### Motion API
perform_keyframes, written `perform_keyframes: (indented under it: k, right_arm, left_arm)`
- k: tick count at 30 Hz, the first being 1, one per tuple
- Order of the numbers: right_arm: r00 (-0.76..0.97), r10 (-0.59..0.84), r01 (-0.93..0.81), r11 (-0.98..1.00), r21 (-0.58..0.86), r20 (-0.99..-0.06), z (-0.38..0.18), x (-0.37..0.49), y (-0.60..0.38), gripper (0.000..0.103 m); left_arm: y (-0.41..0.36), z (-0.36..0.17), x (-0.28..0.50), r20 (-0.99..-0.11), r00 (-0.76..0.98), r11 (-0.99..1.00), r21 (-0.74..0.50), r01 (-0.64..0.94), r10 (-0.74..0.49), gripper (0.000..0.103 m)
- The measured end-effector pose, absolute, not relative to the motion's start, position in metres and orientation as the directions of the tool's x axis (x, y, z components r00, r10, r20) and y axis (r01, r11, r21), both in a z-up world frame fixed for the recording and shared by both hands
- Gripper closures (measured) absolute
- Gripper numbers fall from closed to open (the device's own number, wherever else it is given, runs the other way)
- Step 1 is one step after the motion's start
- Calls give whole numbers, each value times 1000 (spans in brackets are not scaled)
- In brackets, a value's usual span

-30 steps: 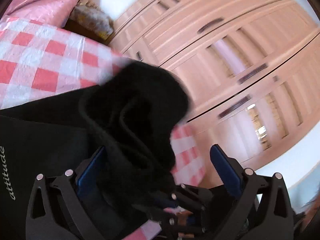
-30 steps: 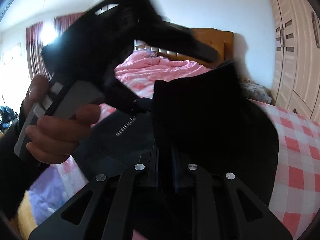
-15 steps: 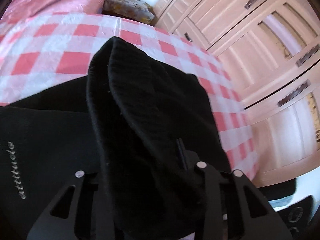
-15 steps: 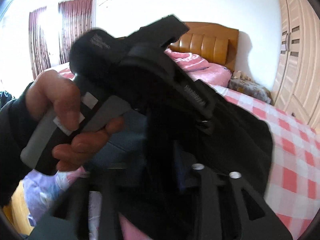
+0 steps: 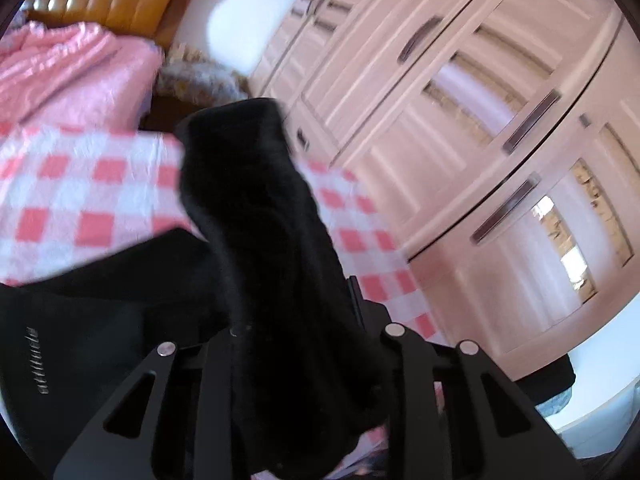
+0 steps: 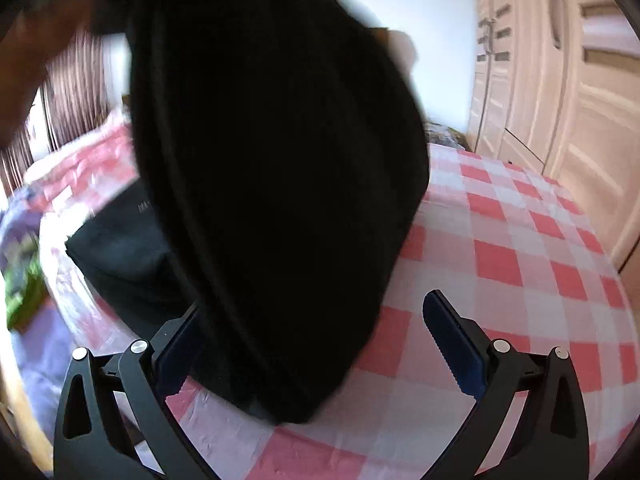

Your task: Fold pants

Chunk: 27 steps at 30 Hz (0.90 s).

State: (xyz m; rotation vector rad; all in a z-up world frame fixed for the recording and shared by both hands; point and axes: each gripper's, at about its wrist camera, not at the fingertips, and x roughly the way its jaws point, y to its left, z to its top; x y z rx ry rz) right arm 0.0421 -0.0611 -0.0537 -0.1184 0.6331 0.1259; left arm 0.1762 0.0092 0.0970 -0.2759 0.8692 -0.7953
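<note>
Black pants (image 5: 264, 240) lie partly on a red-and-white checked bed cover (image 5: 80, 184). My left gripper (image 5: 296, 320) is shut on a bunched fold of the pants, which stands up between its jaws and hides the fingertips. In the right wrist view a lifted part of the pants (image 6: 280, 160) hangs in front of the camera. My right gripper (image 6: 316, 332) is open, its blue-padded fingers (image 6: 452, 336) spread on either side of the hanging cloth without pinching it. The rest of the pants (image 6: 120, 248) lies flat on the bed to the left.
A pink wardrobe (image 5: 460, 140) stands close to the bed's right side. A pink quilt (image 5: 68, 72) and a brown headboard (image 5: 108, 0) are at the far end. Purple and green bedding (image 6: 24, 280) lies at the left.
My left gripper has closed on the bunched pants and lifted them. My right gripper, shut on the cloth before, has opened and let go; the cloth now hangs from above.
</note>
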Motion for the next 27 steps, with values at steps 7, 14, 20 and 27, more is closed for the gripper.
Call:
perform_keyframes:
  k: [7, 14, 20, 27]
  right_arm:
    - [789, 46, -174, 973, -151, -613, -70, 39, -47, 4]
    - [762, 31, -207, 958, -198, -647, -90, 43, -32, 4]
    - [723, 91, -258, 955, -144, -685, -76, 36, -31, 4]
    - [711, 464, -494, 864, 95, -528, -11, 16, -64, 4]
  left_arm:
    - [146, 112, 145, -528, 570, 769, -530, 358, -630, 75]
    - [263, -46, 150, -603, 542, 734, -678, 40, -586, 75]
    - [270, -53, 141, -526, 581, 697, -710, 103, -621, 75]
    - [263, -49, 125, -647, 571, 816, -573, 73, -505, 45]
